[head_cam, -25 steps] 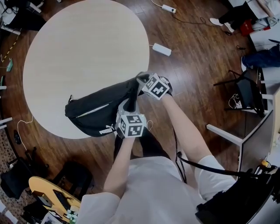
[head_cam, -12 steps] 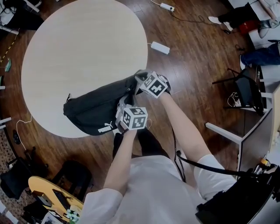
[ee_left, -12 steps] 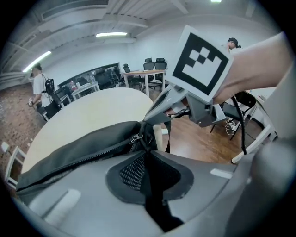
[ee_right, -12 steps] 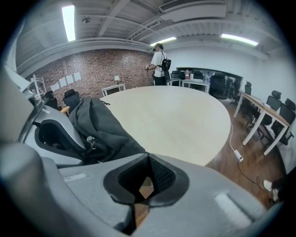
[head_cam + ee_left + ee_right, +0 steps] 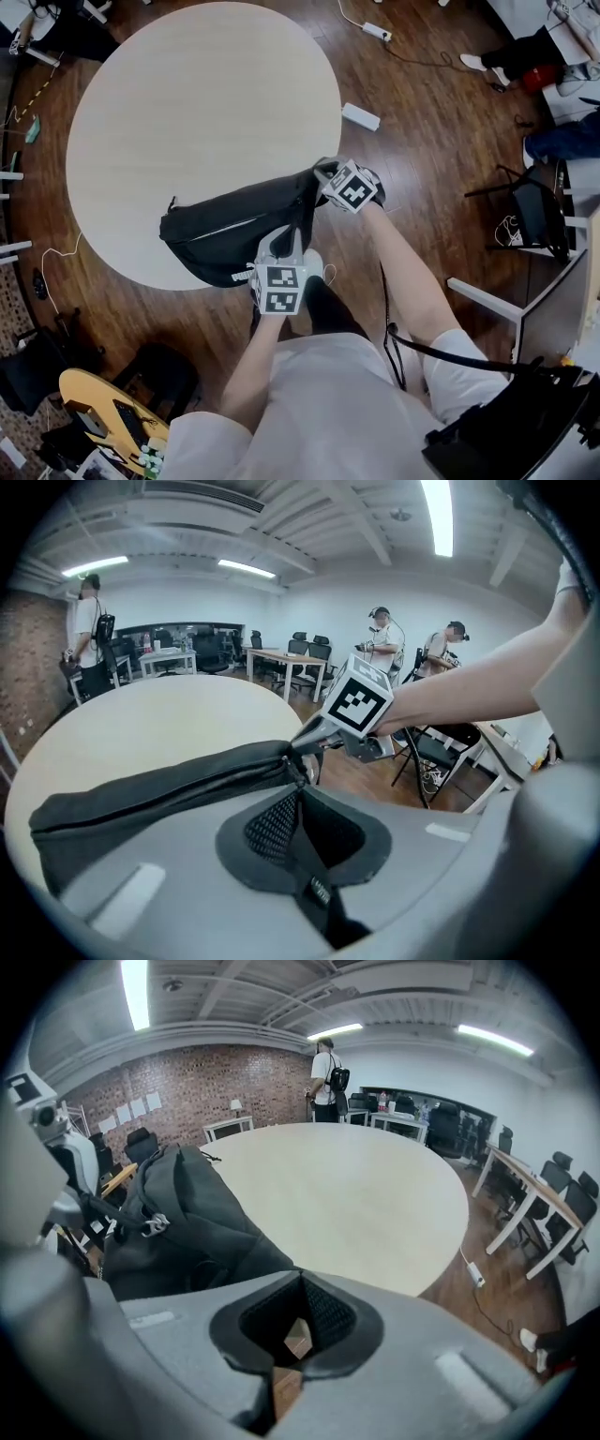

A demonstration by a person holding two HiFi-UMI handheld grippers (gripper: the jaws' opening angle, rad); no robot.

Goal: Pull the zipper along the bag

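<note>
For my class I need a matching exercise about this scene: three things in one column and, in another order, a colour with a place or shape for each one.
Things:
1. bag
2. table
3. power strip

Descriptions:
A. white, on the wooden floor beside the table
B. pale beige, round
C. black, lying over the table's near edge

Pairs: 1-C; 2-B; 3-A
</note>
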